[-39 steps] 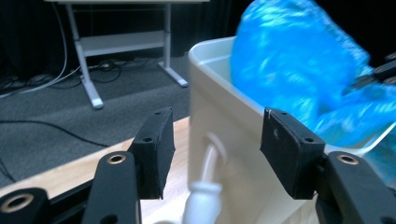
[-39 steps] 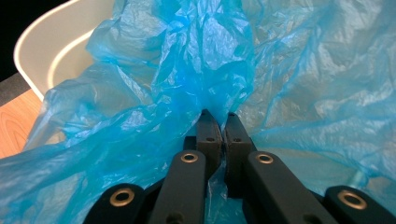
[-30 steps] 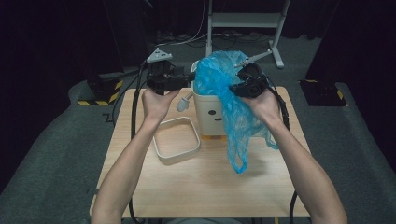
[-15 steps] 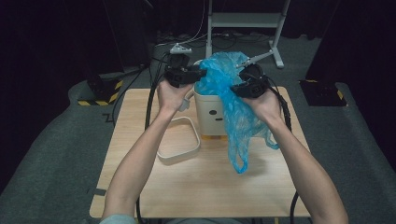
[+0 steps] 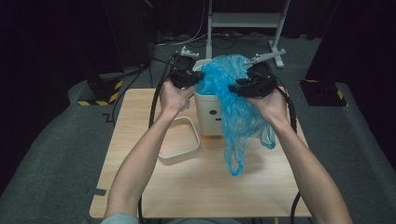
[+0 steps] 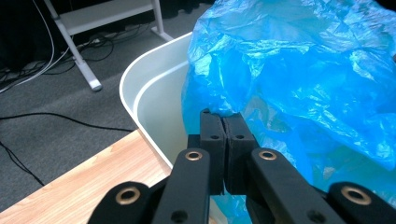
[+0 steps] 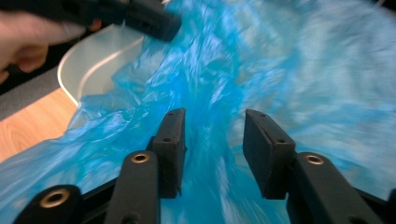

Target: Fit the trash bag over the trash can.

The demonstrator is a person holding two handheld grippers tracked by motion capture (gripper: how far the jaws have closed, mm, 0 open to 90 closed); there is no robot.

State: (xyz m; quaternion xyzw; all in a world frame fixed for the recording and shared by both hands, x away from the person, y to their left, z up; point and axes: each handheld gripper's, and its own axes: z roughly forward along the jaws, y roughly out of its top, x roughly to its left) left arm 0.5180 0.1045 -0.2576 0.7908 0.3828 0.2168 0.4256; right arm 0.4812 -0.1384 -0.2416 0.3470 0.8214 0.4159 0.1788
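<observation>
A crumpled blue plastic bag (image 5: 238, 116) drapes over the rim of a white bin (image 5: 208, 109) and hangs down its front to the table. My left gripper (image 5: 198, 77) is at the bin's left rim. Its jaws have just been closing and now stand shut (image 6: 224, 121) on the bag's edge (image 6: 303, 70), beside the bin wall (image 6: 140, 79). My right gripper (image 5: 233, 88) is at the bag's right side. Its jaws have just been opening and now stand apart (image 7: 212, 126), with blurred bag film (image 7: 303, 70) loose between them.
The bin stands at the back middle of a wooden table (image 5: 154, 196). A white rounded-square ring (image 5: 180, 149) lies flat to the left of the bin. Behind the table are cables and a metal stand (image 5: 243, 21) on the grey floor.
My left hand has moved right to the bin's rim and its jaws have come together on the bag. My right gripper has let its jaws part. The bag hangs much as before.
</observation>
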